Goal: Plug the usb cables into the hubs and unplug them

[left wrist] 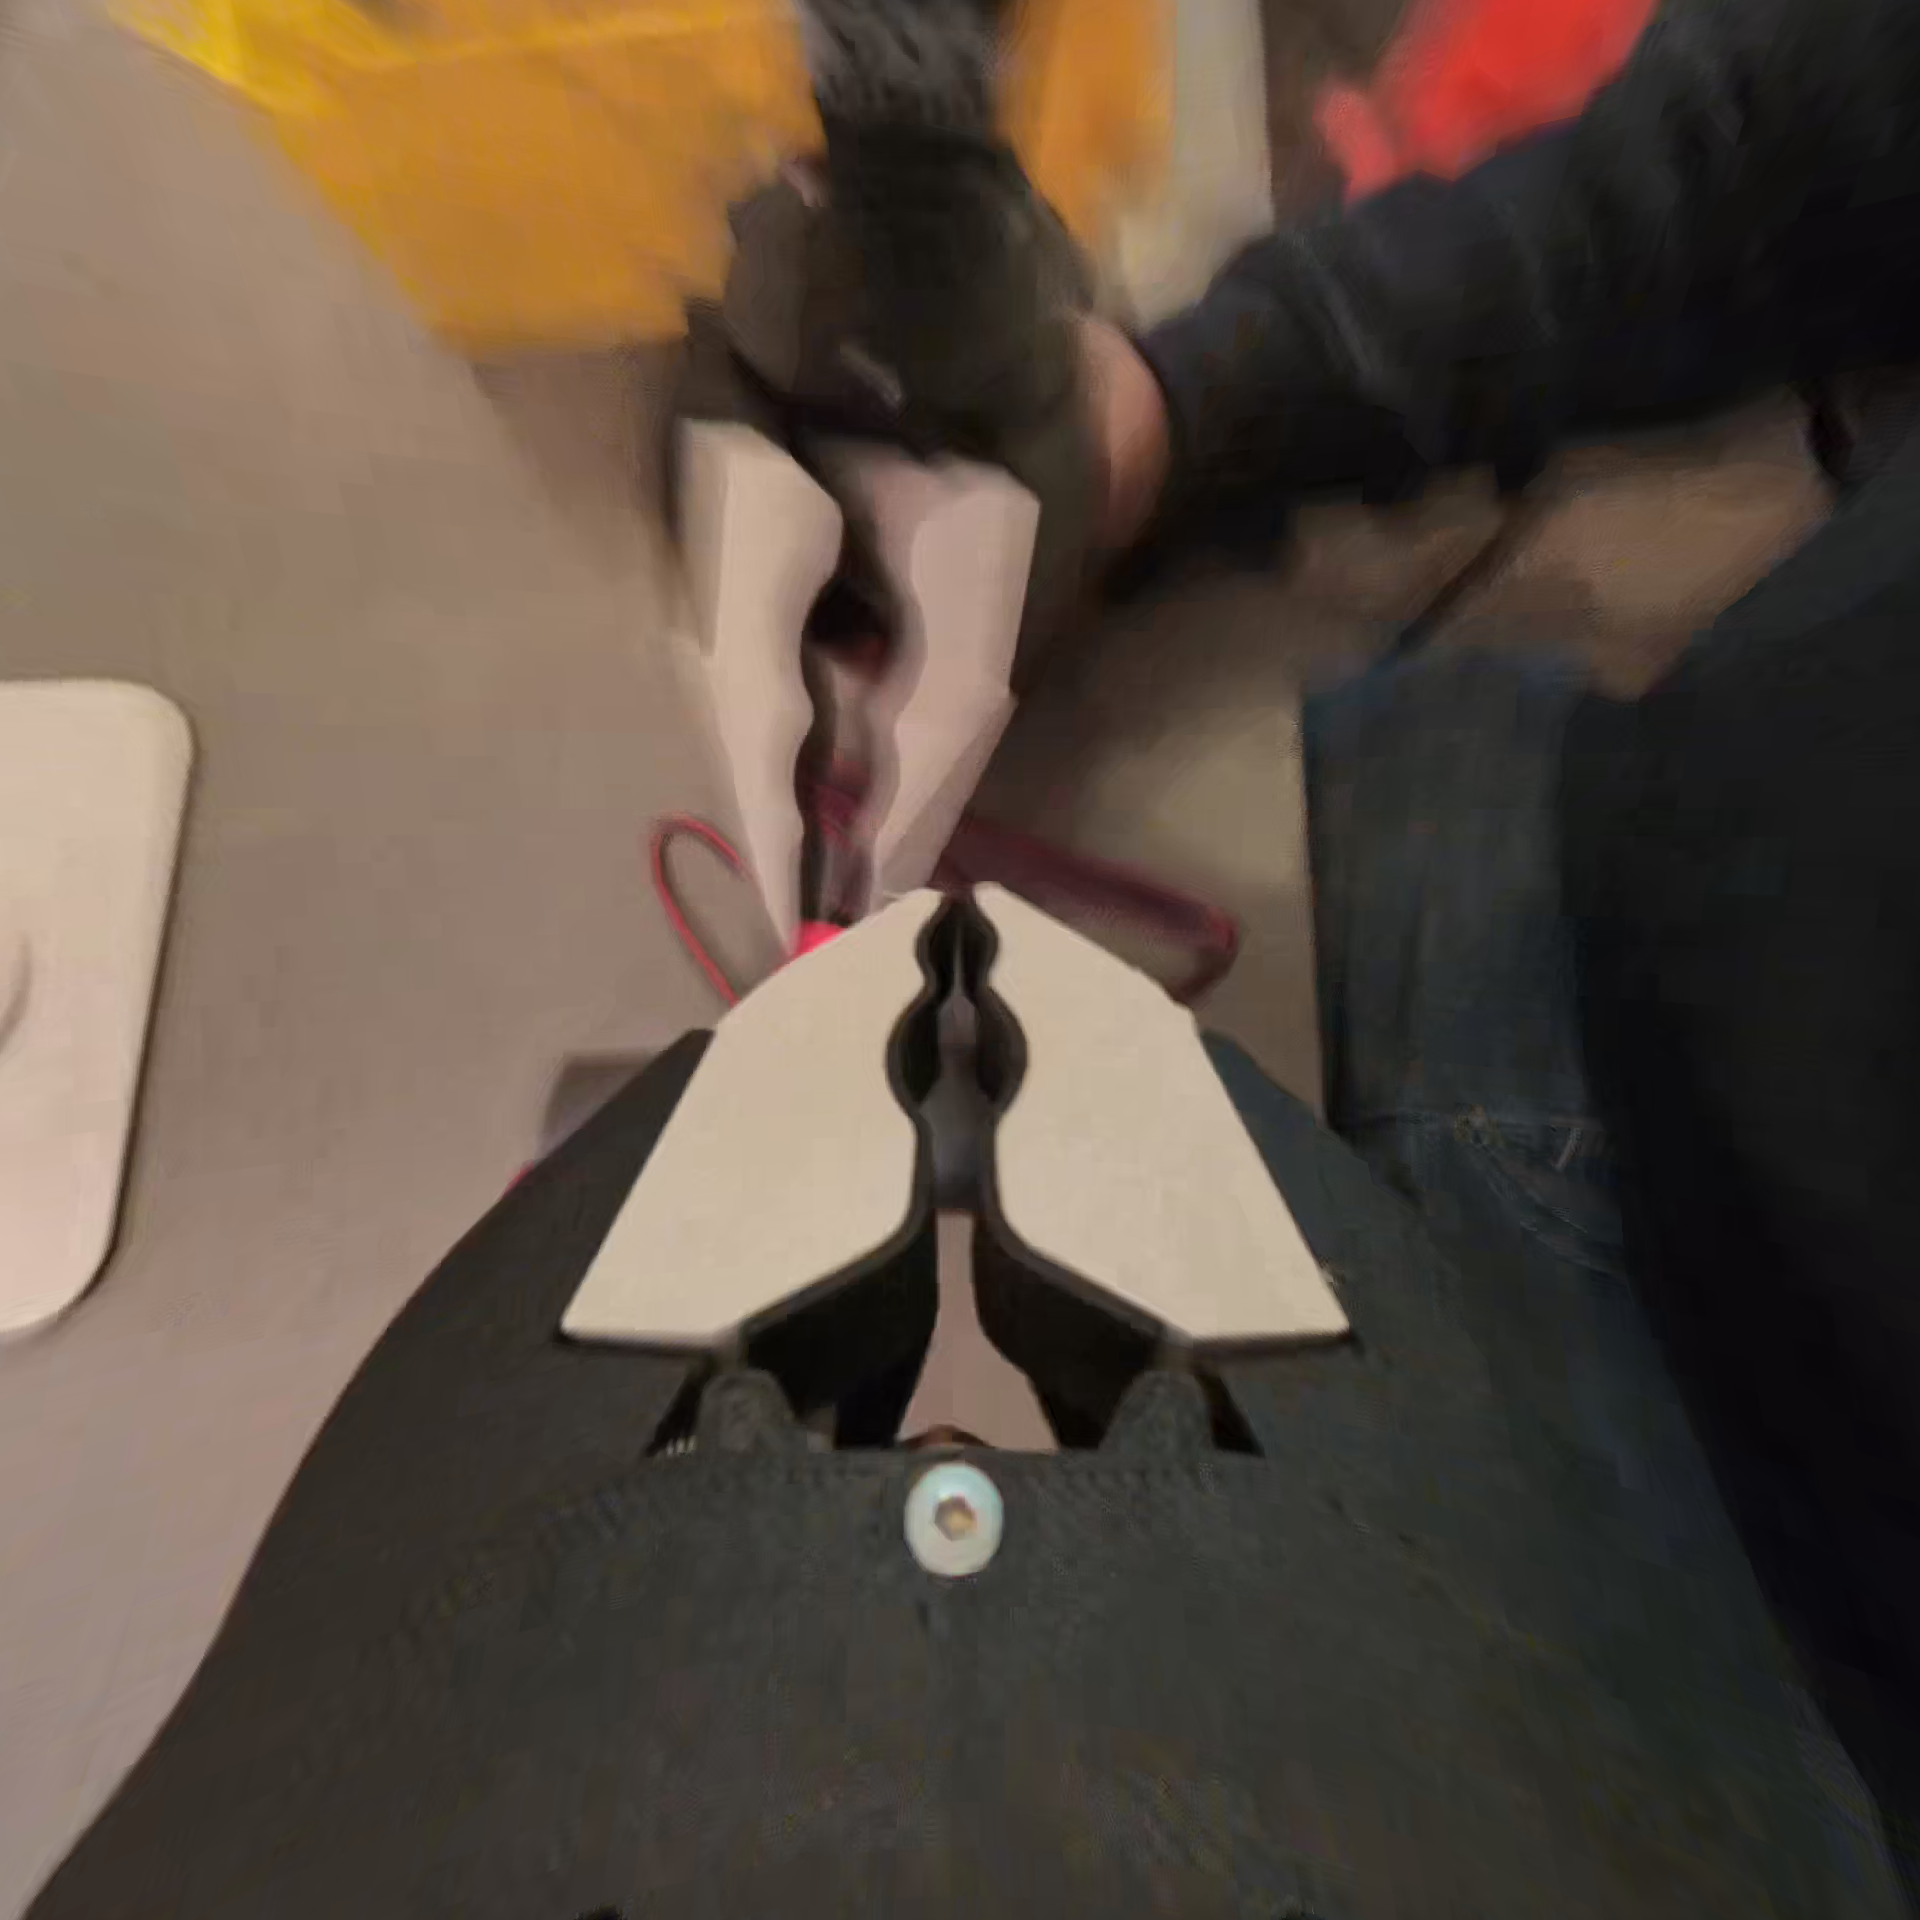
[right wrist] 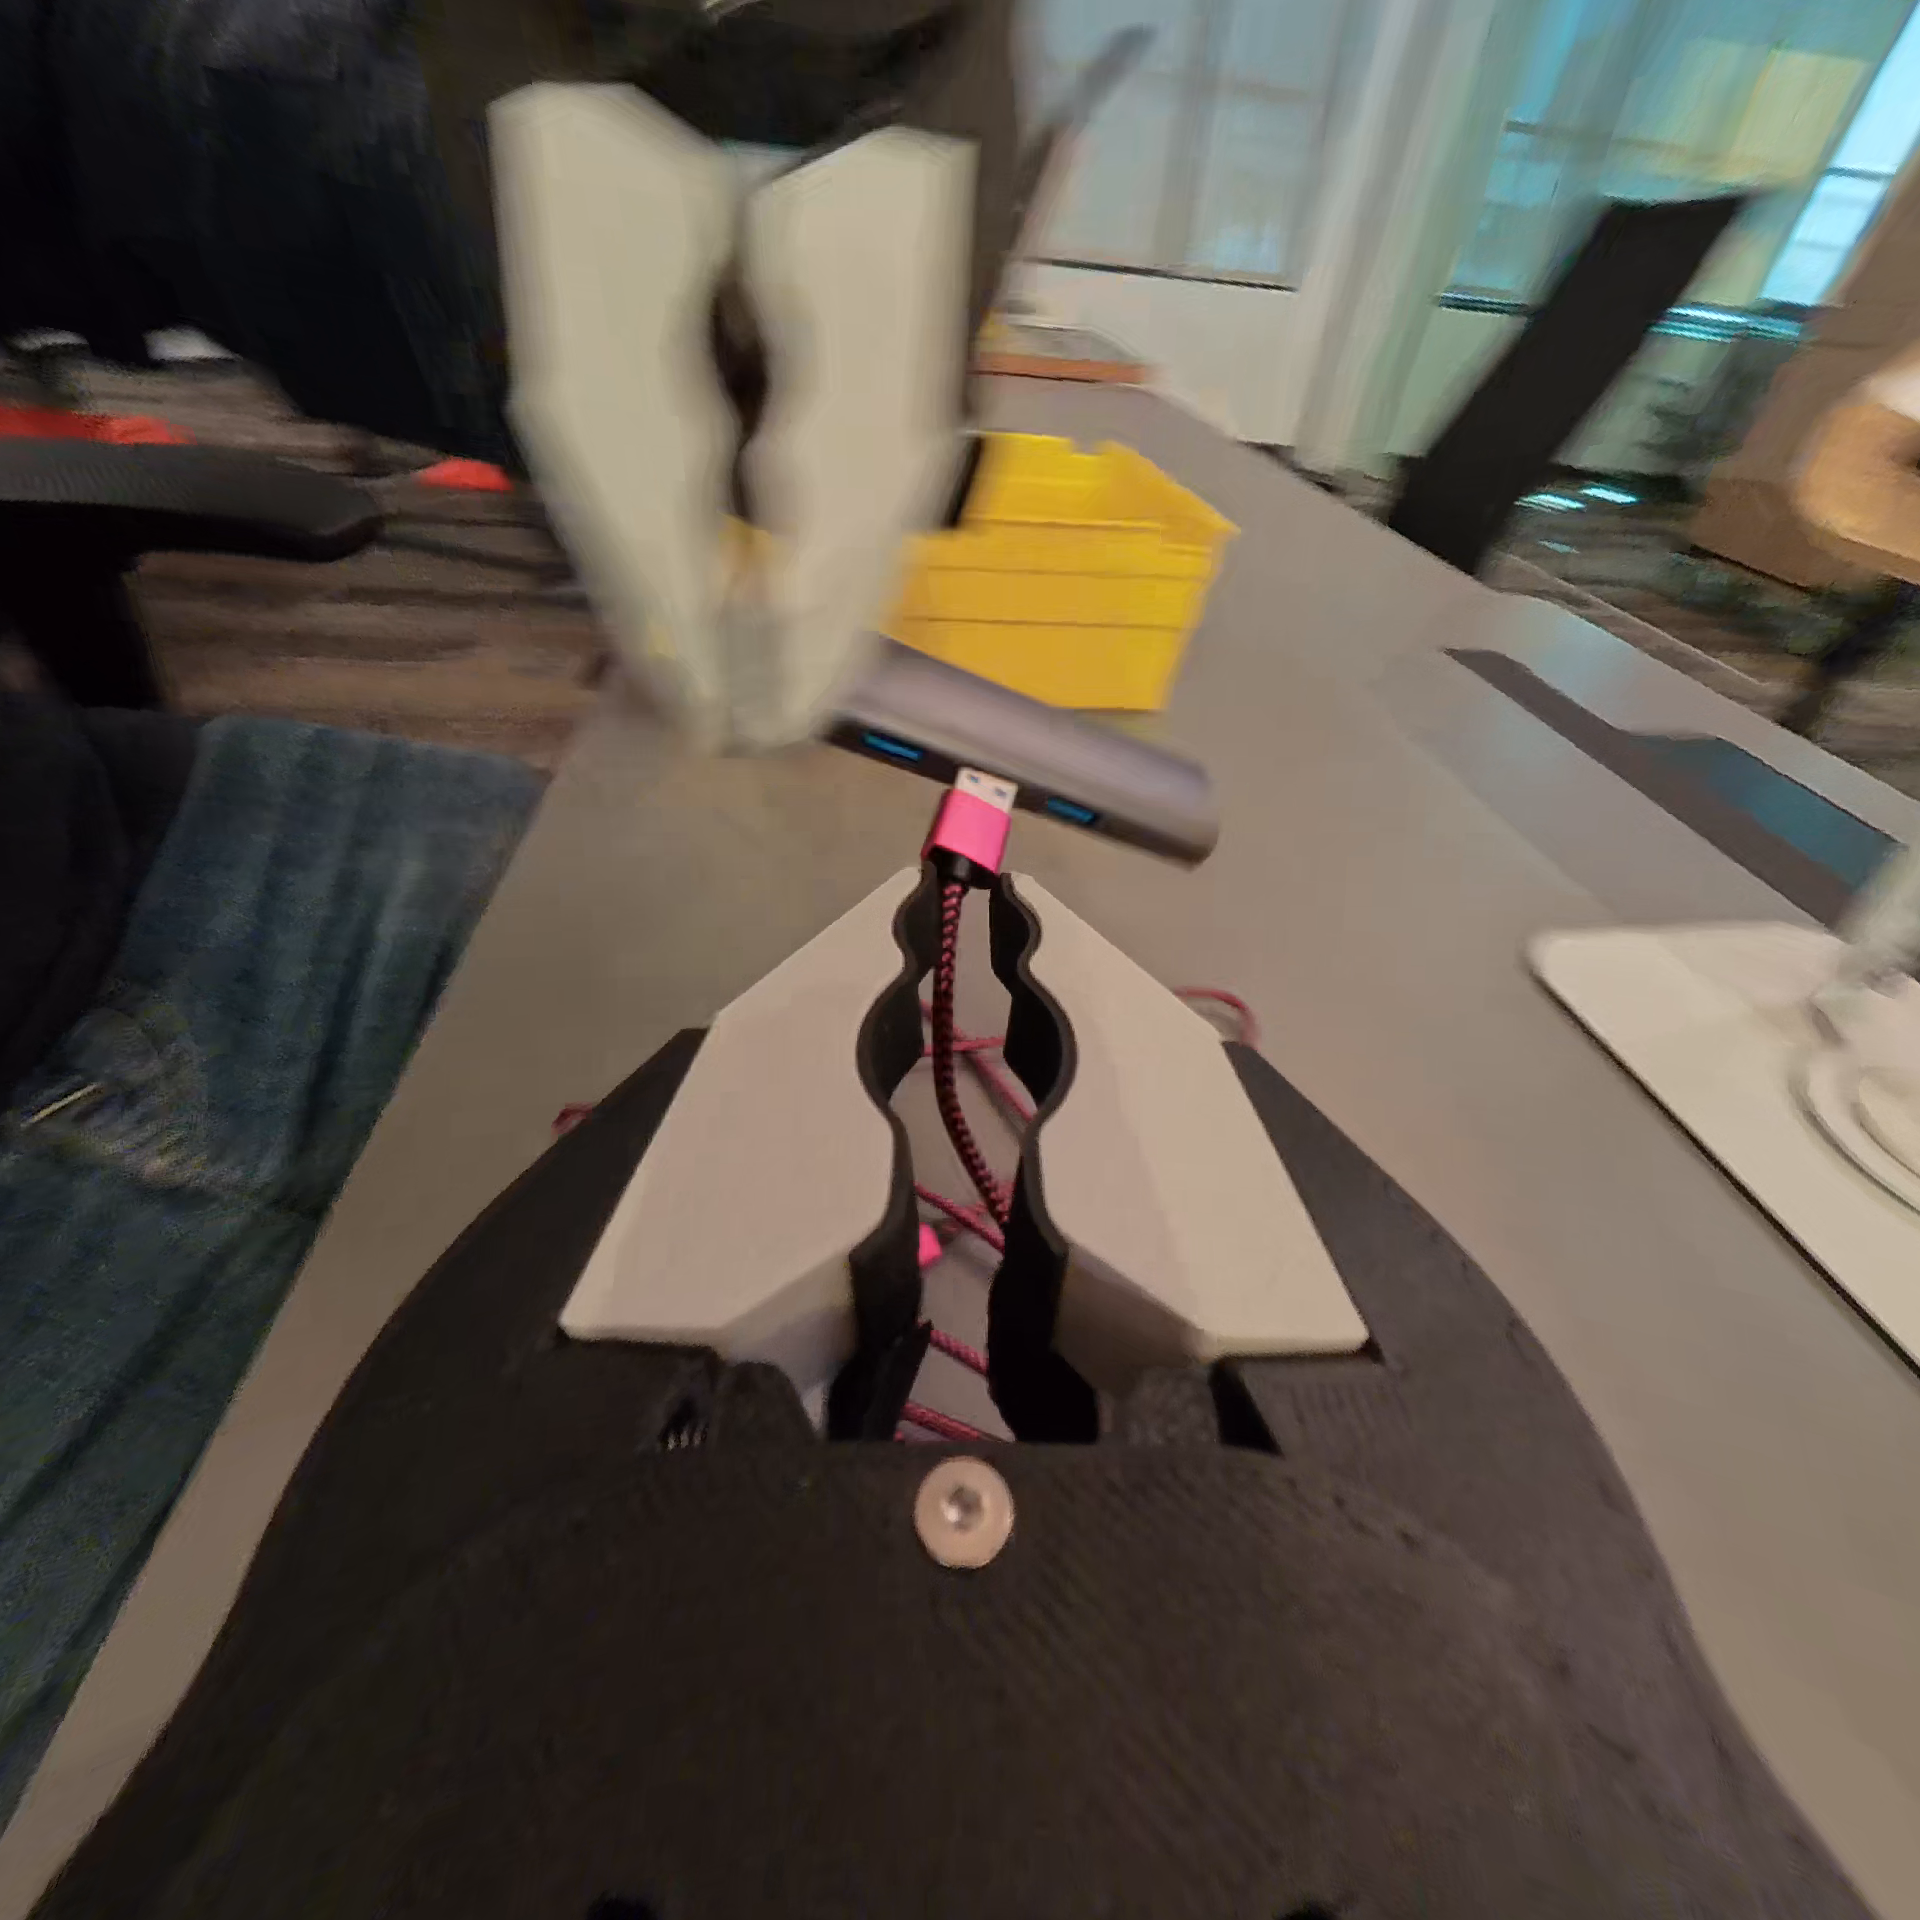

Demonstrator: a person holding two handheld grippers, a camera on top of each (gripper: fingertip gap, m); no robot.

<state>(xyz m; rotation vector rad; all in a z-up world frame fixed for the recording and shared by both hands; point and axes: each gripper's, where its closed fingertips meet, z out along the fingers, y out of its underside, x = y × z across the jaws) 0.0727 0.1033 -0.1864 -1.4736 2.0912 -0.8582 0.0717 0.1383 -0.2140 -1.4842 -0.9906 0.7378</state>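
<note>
In the right wrist view my right gripper [right wrist: 961,883] is shut on a pink braided USB cable [right wrist: 951,997] just behind its pink plug [right wrist: 971,831]. The plug's metal tip sits at the middle port of a grey hub [right wrist: 1081,774], with most of the metal still showing. My left gripper [right wrist: 743,717] is shut on the hub's left end and holds it above the grey table [right wrist: 1351,935]. In the blurred left wrist view my left gripper [left wrist: 958,904] has its fingertips nearly together, and the hub is mostly hidden. The right gripper [left wrist: 842,883] faces it.
A yellow bin [right wrist: 1049,582] stands behind the hub and also shows in the left wrist view [left wrist: 499,177]. A white pad [right wrist: 1714,1039] lies at the right. Loose pink cable loops [right wrist: 966,1216] lie on the table. A person's jeans [right wrist: 260,935] are at the left edge.
</note>
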